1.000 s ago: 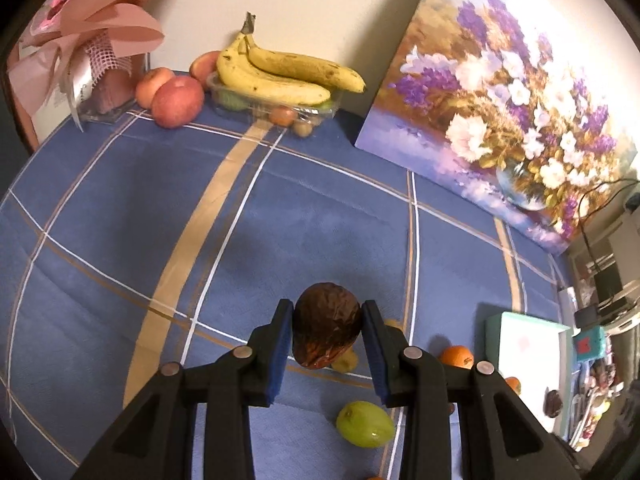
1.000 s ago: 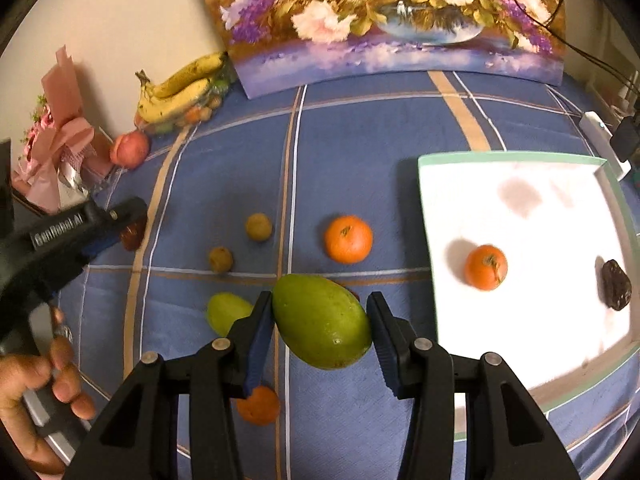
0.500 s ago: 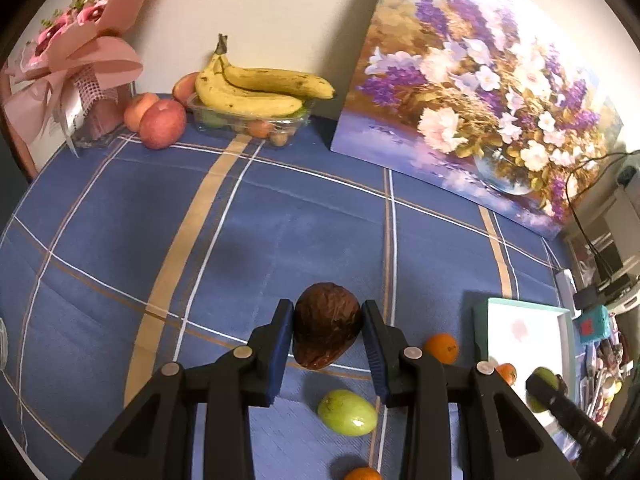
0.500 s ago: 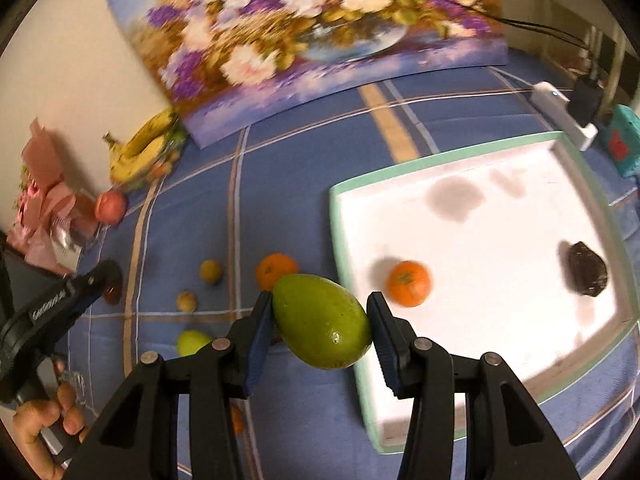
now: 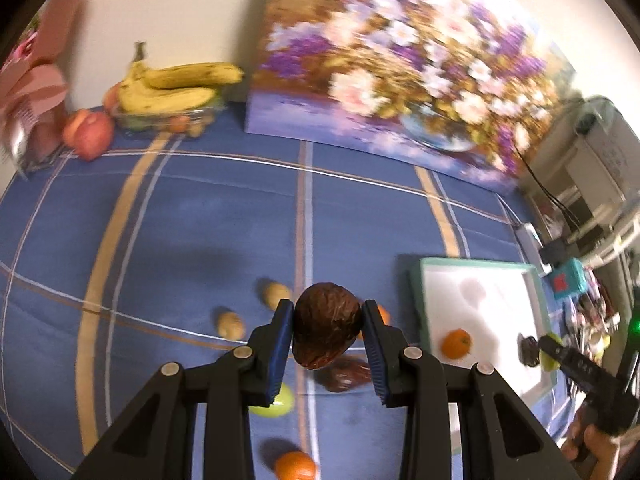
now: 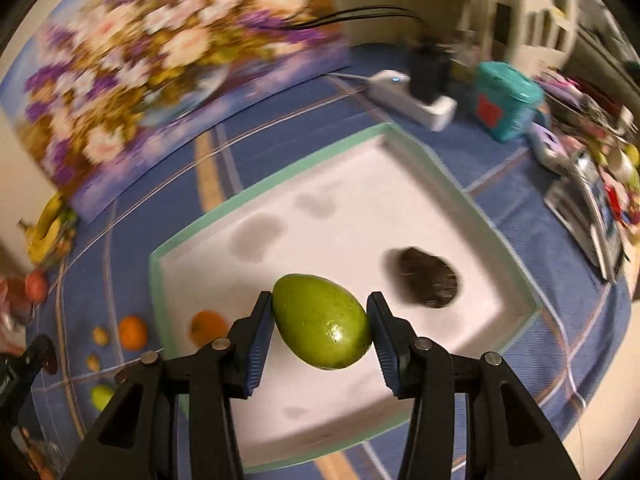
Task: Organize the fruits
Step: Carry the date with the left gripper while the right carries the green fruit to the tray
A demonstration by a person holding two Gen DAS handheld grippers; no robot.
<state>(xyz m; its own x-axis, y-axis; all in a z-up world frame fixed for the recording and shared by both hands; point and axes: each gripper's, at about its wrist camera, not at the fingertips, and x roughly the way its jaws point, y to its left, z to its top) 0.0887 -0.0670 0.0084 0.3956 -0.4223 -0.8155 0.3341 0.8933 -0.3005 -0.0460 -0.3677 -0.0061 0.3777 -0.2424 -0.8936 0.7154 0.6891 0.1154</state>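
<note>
The left gripper (image 5: pixel 327 330) pinched a dark brown avocado (image 5: pixel 326 324) above the blue checked bench (image 5: pixel 200 220), over loose fruit lying beside the tray's left edge. The right gripper (image 6: pixel 320 320) pinched a green avocado (image 6: pixel 322 320) over the white tray (image 6: pixel 188 240), which held a tangerine (image 6: pixel 208 326) and another dark avocado (image 6: pixel 428 282).

Counting now: I'm seeing three oranges (image 5: pixel 456 343), two small tan fruits (image 5: pixel 231 325), one tray (image 6: pixel 304 168), two dark brown fruits (image 5: pixel 325 324).
</note>
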